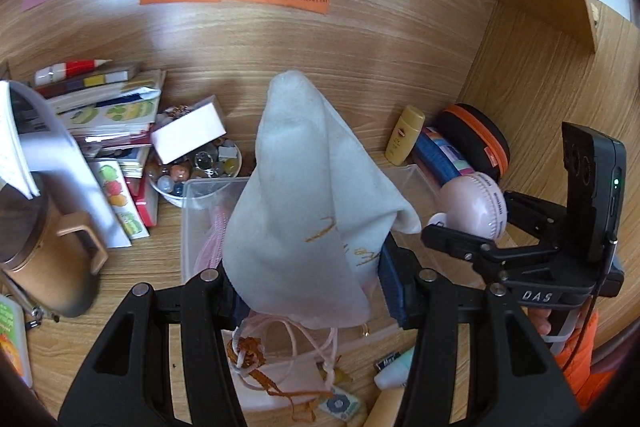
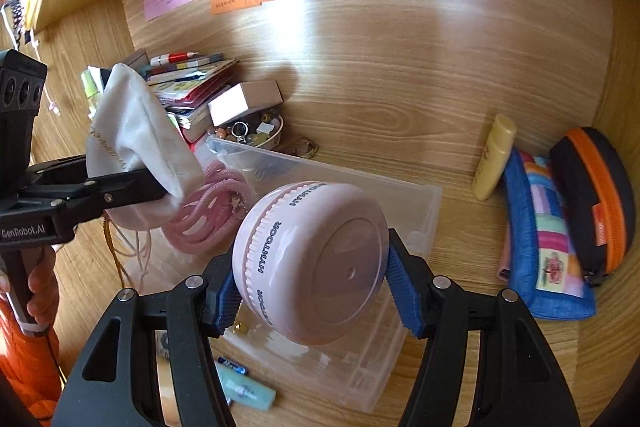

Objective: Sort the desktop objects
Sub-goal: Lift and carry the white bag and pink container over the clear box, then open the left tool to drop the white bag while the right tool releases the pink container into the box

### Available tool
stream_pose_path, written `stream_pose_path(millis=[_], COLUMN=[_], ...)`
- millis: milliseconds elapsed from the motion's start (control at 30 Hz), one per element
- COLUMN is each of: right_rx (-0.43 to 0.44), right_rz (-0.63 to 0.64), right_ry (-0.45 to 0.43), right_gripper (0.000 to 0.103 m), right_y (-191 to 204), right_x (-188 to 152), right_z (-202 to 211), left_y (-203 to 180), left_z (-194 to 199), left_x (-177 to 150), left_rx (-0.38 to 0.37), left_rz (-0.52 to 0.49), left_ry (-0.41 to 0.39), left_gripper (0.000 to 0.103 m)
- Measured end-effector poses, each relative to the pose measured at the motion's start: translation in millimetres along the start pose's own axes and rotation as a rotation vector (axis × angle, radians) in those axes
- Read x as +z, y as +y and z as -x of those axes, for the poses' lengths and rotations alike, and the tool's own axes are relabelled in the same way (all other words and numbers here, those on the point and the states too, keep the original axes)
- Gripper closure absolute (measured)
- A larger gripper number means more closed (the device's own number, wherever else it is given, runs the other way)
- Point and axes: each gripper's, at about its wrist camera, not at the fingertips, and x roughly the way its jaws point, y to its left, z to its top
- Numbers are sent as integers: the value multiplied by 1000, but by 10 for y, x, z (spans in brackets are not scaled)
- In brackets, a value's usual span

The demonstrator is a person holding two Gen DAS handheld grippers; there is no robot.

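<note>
My left gripper (image 1: pixel 308 291) is shut on a white cloth pouch (image 1: pixel 304 187) with gold lettering, which stands up between the blue pads above the clear plastic box (image 1: pixel 208 187); its drawstrings hang down. My right gripper (image 2: pixel 316 291) is shut on a round pink case (image 2: pixel 316 263) marked HYNTOOR, held over the same clear box (image 2: pixel 420 203). A pink cord (image 2: pixel 208 211) lies coiled inside the box. In the left wrist view the right gripper (image 1: pixel 452 231) and pink case (image 1: pixel 476 207) show at the right. In the right wrist view the left gripper (image 2: pixel 160 187) with the pouch (image 2: pixel 136 143) shows at the left.
A bowl of beads (image 1: pixel 192 167) under a white block, stacked books (image 1: pixel 112 115) and a brown mug (image 1: pixel 48 259) crowd the left. A yellow bottle (image 2: pixel 494 157), a patchwork pouch (image 2: pixel 548 235) and a black-orange case (image 2: pixel 596 199) stand right. Batteries and a tube (image 2: pixel 248 387) lie in front.
</note>
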Motion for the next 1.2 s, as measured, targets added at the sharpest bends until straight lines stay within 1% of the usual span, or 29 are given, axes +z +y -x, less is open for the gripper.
stream_pose_path(millis=[133,300,400,467,600,767,967,1133,1200], right_rx=[7,12,29,3,13,-11,-20,-29,-35], right_rz=[-11,-34,-46,-28,-33,-19,-7,10,21], right_ry=[27,44,75,72,65,66,65,44,34], right_gripper=[44,44,44,44,44,44,44,44,43], right_y=[-29,-95,-107,-77,-82,-54,-15,27,42], right_x=[-28,-67,-102,-107,-101,-104,-120,-129,-128], right_z=[-123,-230,-326,-339,-325,-331,-342,-312,-290], left_y=[-10,21,21,17,25,17,-3,-22,-30], left_z=[-168,-361,-433,-465,-495,-522,-527,-491,-450], left_x=[5,-5,-27,-41,-40,-85,-95,-81,-68], left_rx=[1,0,-2,0,8,24,55,74,84], left_rz=[-4,14,14,11,9,-1,-21,-27,-30], left_ry=[31,79,96,103,104,118,117,102,92], left_gripper=[51,51,51,51,51,51,51,50,47])
